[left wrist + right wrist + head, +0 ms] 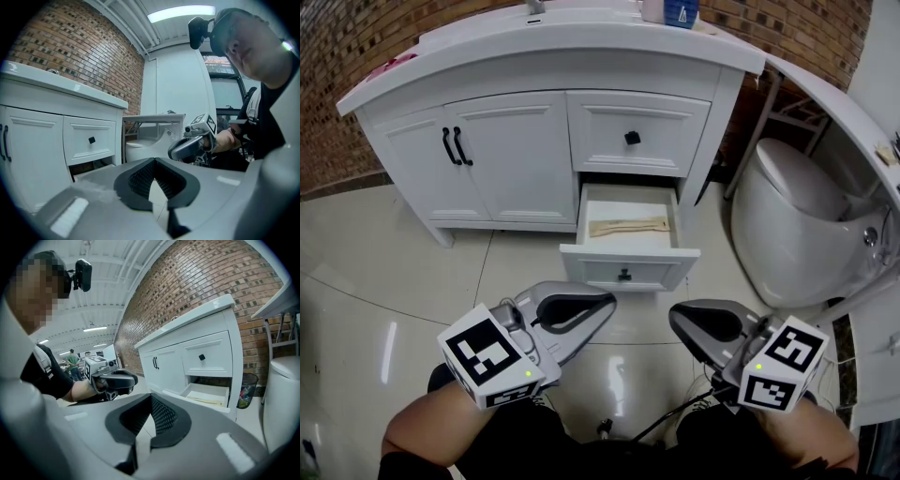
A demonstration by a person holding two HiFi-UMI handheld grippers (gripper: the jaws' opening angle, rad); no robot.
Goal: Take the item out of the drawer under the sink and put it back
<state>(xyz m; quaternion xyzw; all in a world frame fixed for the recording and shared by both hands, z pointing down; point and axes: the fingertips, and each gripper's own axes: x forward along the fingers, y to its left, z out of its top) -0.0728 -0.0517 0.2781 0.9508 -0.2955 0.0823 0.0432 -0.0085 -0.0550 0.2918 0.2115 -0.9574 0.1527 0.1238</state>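
Observation:
The lower drawer point(627, 265) of the white vanity stands pulled out. A flat tan item point(628, 227) lies inside it on the drawer bottom. Both grippers hover low over the floor in front of the drawer, apart from it. My left gripper point(607, 303) is shut with nothing in it, its tips touching point(153, 160). My right gripper point(676, 319) is also shut and empty point(150, 396). The right gripper view shows the open drawer point(206, 392) with the item point(207, 401) in it, and the left gripper point(117, 379) opposite.
The vanity point(487, 150) has two doors at the left and a shut upper drawer point(633, 136) above the open one. A white toilet point(797, 225) stands to the right. A bin point(246, 390) sits between vanity and toilet. The floor is glossy tile point(412, 272).

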